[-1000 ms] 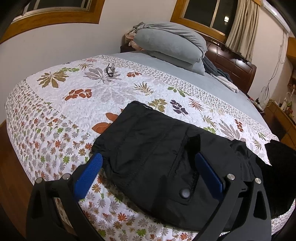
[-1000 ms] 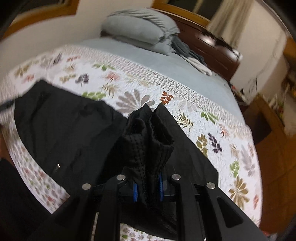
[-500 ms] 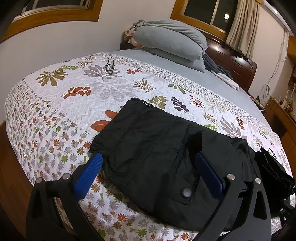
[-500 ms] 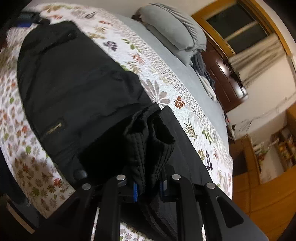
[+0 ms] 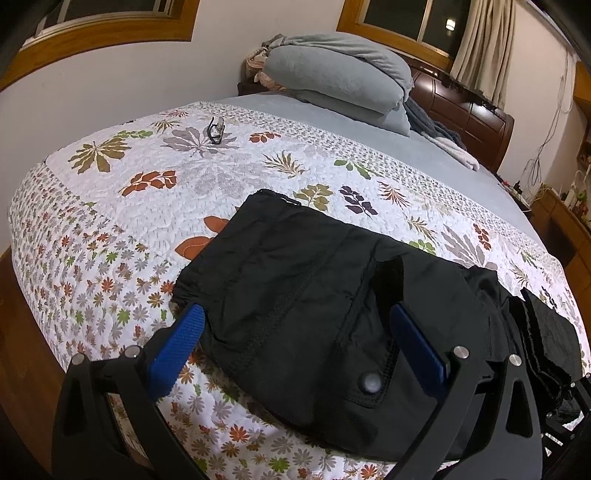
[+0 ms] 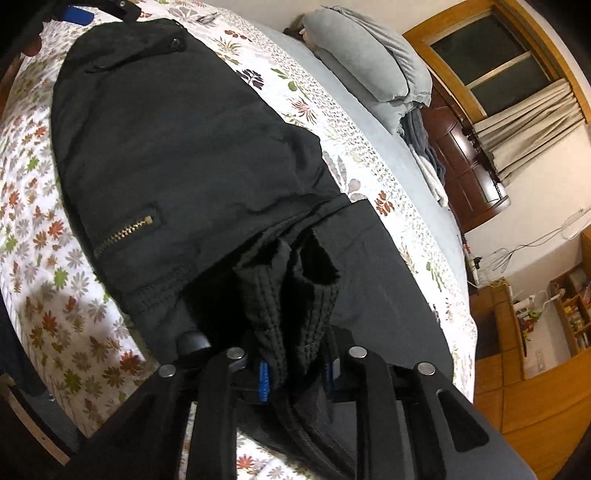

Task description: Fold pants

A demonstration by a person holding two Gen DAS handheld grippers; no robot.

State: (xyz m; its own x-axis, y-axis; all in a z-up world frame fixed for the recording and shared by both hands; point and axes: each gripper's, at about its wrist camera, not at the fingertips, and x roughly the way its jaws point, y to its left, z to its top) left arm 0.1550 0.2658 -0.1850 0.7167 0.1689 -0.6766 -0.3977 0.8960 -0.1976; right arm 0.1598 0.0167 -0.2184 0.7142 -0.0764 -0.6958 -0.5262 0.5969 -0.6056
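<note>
White walls (image 5: 110, 85), wood-framed windows (image 5: 399, 14), dark headboard (image 5: 469, 114), curtain (image 5: 480, 44).

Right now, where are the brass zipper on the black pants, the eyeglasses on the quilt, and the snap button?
brass zipper (image 6: 123, 236), right wrist view, middle of the zipper teeth.
eyeglasses (image 5: 215, 130), left wrist view, on the dark frame.
snap button (image 5: 370, 382), left wrist view, centre of the round cap.

Right tool (image 6: 295, 373) jaws opening, bunched hem of black pants (image 6: 177, 147) between; floral quilt (image 6: 44, 258) beneath.
</note>
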